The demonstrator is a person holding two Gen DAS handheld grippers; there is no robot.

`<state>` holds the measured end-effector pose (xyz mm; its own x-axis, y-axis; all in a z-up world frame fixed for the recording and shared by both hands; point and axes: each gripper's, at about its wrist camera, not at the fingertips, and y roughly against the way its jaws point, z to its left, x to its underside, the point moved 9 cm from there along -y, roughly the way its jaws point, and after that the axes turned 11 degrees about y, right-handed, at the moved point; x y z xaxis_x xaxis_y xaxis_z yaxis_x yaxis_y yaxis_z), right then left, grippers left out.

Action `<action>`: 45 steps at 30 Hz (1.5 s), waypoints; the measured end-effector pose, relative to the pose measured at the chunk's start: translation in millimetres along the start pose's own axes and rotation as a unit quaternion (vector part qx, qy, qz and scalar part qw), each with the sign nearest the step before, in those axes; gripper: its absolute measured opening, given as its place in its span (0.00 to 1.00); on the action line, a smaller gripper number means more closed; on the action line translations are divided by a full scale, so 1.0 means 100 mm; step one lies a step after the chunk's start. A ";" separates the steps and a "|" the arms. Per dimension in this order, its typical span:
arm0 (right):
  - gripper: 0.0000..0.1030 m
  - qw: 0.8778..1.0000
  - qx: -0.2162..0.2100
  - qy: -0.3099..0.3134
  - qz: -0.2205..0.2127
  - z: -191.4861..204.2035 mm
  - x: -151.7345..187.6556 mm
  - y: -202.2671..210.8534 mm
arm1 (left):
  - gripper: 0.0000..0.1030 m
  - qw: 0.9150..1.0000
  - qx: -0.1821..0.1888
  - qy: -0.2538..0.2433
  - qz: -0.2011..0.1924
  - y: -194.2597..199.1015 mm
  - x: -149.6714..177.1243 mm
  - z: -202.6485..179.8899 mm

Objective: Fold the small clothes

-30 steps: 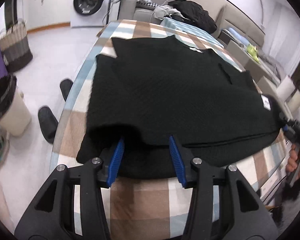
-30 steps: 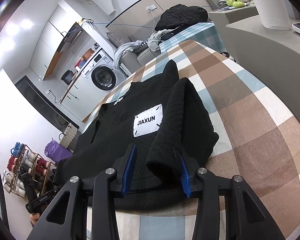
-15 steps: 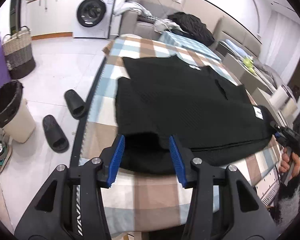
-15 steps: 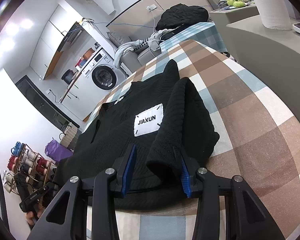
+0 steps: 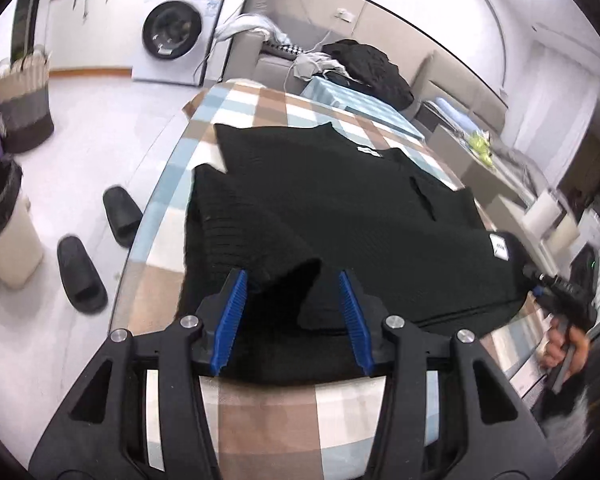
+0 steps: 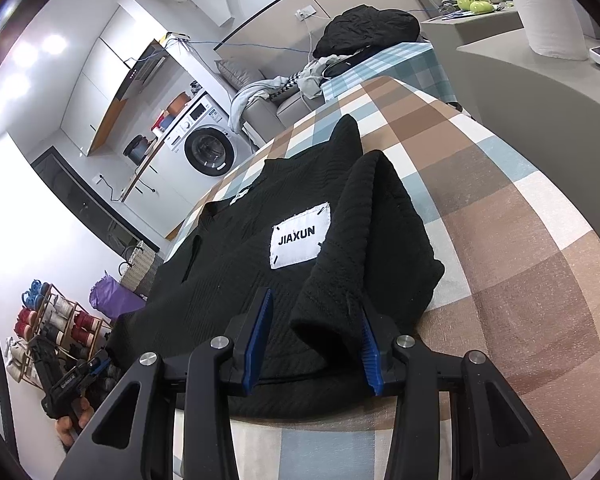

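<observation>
A black knit sweater point(image 5: 340, 200) lies spread on the checked tablecloth point(image 5: 260, 420). My left gripper point(image 5: 291, 280) is shut on its near corner, and the fabric rises in a peak between the blue pads. At the opposite side, my right gripper point(image 6: 314, 304) is shut on a bunched fold of the sweater point(image 6: 220, 272), just below the white JIAXUN label point(image 6: 300, 236). Each view shows the other gripper in a hand: the right gripper point(image 5: 556, 292) in the left wrist view, the left gripper point(image 6: 80, 372) in the right wrist view.
The table's left edge drops to a floor with two black slippers point(image 5: 80, 272), a bin point(image 5: 0, 220) and a basket point(image 5: 24, 100). A washing machine point(image 5: 176, 32) and a sofa with clothes point(image 5: 360, 64) stand behind. A grey counter point(image 6: 540, 80) borders the table's right side.
My left gripper has risen and drawn back, lifting the sweater's corner off the cloth. The right gripper and its fold have stayed put.
</observation>
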<state>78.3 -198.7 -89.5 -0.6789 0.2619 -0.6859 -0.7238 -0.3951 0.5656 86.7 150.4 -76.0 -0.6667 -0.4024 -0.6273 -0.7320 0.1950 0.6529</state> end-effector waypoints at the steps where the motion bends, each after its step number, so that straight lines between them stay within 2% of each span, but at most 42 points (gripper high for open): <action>1: 0.40 1.000 0.000 0.000 0.000 0.00 0.00 0.00 | 0.43 1.000 -0.011 -0.003 -0.001 -0.02 0.01 -0.01; 5: 0.40 1.000 0.000 -0.001 0.001 0.00 0.00 0.00 | 0.43 0.998 -0.061 0.004 -0.017 -0.03 -0.04 0.09; 7: 0.40 1.000 -0.001 -0.001 0.001 0.00 0.00 0.00 | 0.48 0.996 -0.081 0.010 -0.025 -0.03 -0.07 0.18; 12: 0.41 1.000 0.000 0.000 0.002 0.01 0.01 0.00 | 0.50 0.994 -0.100 0.042 -0.013 -0.12 -0.07 0.39; 14: 0.41 1.000 0.000 -0.001 0.003 0.00 0.01 0.00 | 0.47 0.993 -0.104 0.055 -0.013 -0.16 -0.07 0.45; 16: 0.41 1.000 0.002 -0.002 0.004 0.00 0.01 0.00 | 0.24 0.993 -0.099 0.068 -0.019 -0.15 -0.08 0.48; 19: 0.41 1.000 0.004 -0.003 0.004 -0.01 0.02 -0.01 | 0.10 0.993 -0.089 0.076 -0.029 -0.13 -0.10 0.48; 21: 0.41 1.000 0.004 -0.009 0.003 -0.02 0.01 0.00 | 0.07 0.993 -0.084 0.073 -0.038 -0.10 -0.12 0.44; 25: 0.35 0.999 0.006 -0.037 0.005 -0.06 0.02 0.01 | 0.05 0.993 -0.076 0.073 -0.049 -0.02 -0.17 0.35; 26: 0.30 0.999 0.011 -0.039 0.007 -0.07 0.02 0.01 | 0.05 0.993 -0.074 0.078 -0.052 0.00 -0.18 0.34; 27: 0.21 0.999 0.015 -0.041 0.006 -0.08 0.02 0.01 | 0.05 0.993 -0.069 0.082 -0.054 0.02 -0.19 0.33; 28: 0.17 0.999 0.020 -0.042 0.004 -0.10 0.01 0.02 | 0.05 0.993 -0.066 0.085 -0.055 0.04 -0.20 0.33; 29: 0.08 0.999 0.026 -0.042 0.004 -0.10 0.01 0.02 | 0.05 0.992 -0.064 0.089 -0.057 0.05 -0.22 0.32; 30: 0.08 0.999 0.032 -0.043 0.004 -0.11 0.00 0.03 | 0.05 0.992 -0.061 0.092 -0.058 0.07 -0.24 0.33; 34: 0.06 0.997 0.008 -0.079 -0.003 -0.12 -0.07 0.07 | 0.05 0.991 -0.049 0.112 -0.055 0.11 -0.28 0.33; 37: 0.06 0.995 -0.002 -0.097 -0.025 -0.10 -0.21 0.13 | 0.04 0.990 -0.035 0.124 -0.057 0.14 -0.37 0.30; 40: 0.06 0.991 -0.027 -0.122 -0.056 -0.08 -0.41 0.19 | 0.04 0.989 -0.022 0.131 -0.066 0.17 -0.52 0.26; 45: 0.06 0.983 -0.028 -0.161 -0.079 -0.19 -0.79 0.14 | 0.04 0.988 -0.018 0.133 -0.080 0.10 -0.90 0.20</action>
<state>123.7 -241.4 -35.8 -0.5682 0.5856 -0.5781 -0.8221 -0.3717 0.4314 137.0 206.8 -21.8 -0.4790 -0.6477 -0.5925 -0.8160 0.0799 0.5725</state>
